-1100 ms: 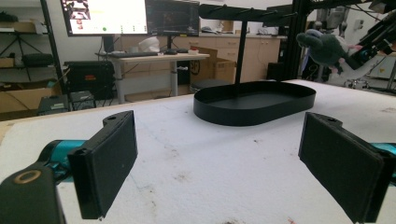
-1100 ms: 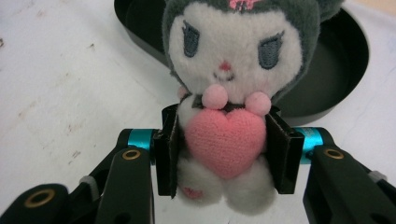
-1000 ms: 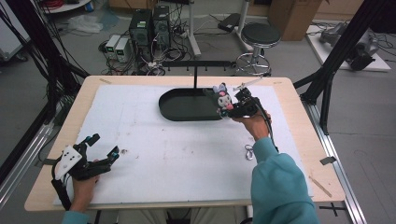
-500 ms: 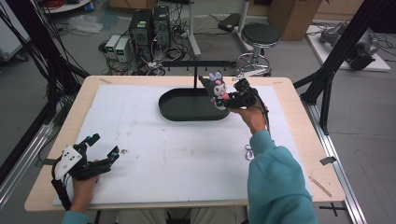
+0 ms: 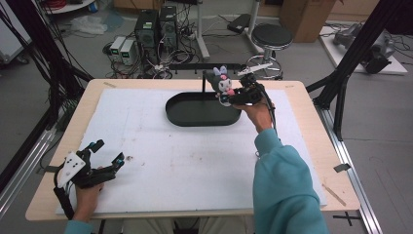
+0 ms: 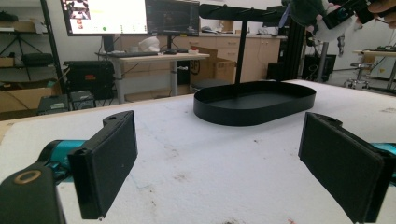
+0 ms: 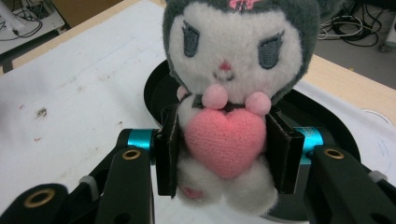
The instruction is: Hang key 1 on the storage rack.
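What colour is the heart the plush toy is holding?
Pink; the heart shows best in the right gripper view.

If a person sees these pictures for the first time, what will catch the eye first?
First, the plush toy with a pink heart, clamped in the right claw and held in the air above the right end of the black tray. Next, the left claw, open and holding nothing, low over the table's near left corner.
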{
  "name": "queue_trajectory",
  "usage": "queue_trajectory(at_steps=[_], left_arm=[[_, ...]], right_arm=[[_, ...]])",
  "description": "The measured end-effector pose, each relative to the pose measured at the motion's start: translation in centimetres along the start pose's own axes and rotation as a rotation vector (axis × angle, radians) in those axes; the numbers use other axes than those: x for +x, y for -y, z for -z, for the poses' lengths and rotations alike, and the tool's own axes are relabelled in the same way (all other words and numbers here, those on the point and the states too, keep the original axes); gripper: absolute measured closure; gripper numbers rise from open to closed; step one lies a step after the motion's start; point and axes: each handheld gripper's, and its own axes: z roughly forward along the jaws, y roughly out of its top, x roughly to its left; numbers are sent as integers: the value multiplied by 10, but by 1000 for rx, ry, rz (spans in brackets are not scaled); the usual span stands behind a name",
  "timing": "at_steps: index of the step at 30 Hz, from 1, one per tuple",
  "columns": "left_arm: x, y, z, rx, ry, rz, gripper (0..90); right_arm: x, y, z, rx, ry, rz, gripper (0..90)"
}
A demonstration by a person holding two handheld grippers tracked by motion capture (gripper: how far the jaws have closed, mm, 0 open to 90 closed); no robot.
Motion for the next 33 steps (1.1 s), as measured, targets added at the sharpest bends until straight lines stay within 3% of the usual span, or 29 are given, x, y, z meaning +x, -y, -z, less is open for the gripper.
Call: queue_trajectory(at_steps=[7,21,33], left_arm=[[0,0,0,-1,0,0,121],[0,0,0,0,0,-1,121],[0,0,0,0,-1,0,121]], right_arm=[[-3,-9,0,-18,10,-5,541],[-11,-8,-1,-56,1,-55,541],[-14,-10,-6,-71,14,-71,541]])
